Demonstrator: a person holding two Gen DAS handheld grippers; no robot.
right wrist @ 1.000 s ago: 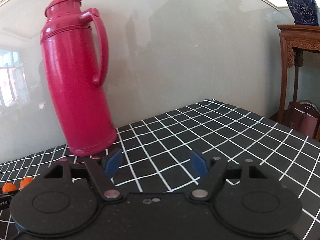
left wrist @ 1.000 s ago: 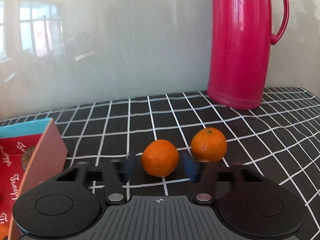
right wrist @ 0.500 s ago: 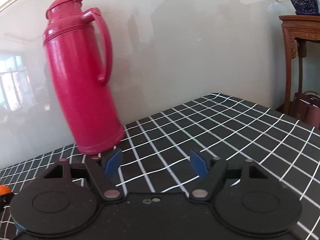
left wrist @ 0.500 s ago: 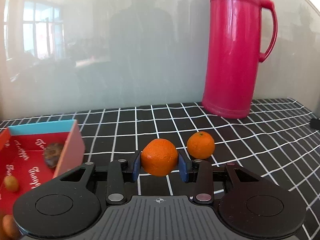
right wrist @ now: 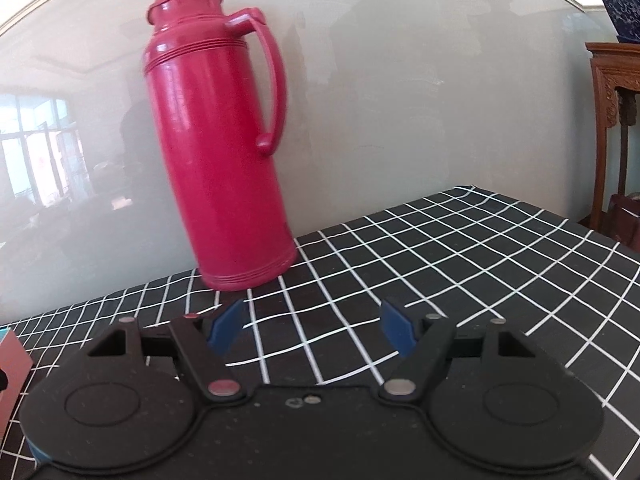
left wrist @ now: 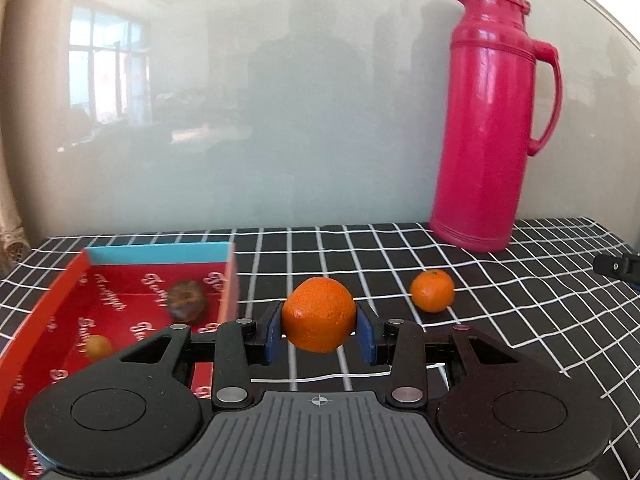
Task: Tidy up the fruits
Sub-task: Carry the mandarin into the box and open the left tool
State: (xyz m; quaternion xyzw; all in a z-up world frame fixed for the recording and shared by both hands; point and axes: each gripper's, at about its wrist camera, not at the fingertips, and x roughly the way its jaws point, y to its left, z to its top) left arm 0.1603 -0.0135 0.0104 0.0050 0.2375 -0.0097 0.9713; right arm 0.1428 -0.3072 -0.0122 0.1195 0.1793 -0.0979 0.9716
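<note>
My left gripper (left wrist: pixel 320 338) is shut on an orange (left wrist: pixel 319 314), held off the checked cloth between its blue pads. A second, smaller orange (left wrist: pixel 432 290) lies on the cloth to the right of it. To the left stands a red box (left wrist: pixel 48 304) with a blue far wall; a dark brown fruit (left wrist: pixel 187 301) and a small yellow-brown fruit (left wrist: pixel 98 346) lie inside. My right gripper (right wrist: pixel 312 326) is open over bare cloth, with nothing between its fingers.
A tall red thermos jug (left wrist: pixel 490 120) (right wrist: pixel 218 152) stands at the back against the glossy wall. A black object (left wrist: pixel 618 266) lies at the right edge of the left wrist view. A carved wooden stand (right wrist: pixel 612 120) is beyond the table's right side.
The left gripper closed on the orange and lifted it, drawing back and leftward so the red box came into view. The right gripper swung slightly; the jug sits more to the middle of its view.
</note>
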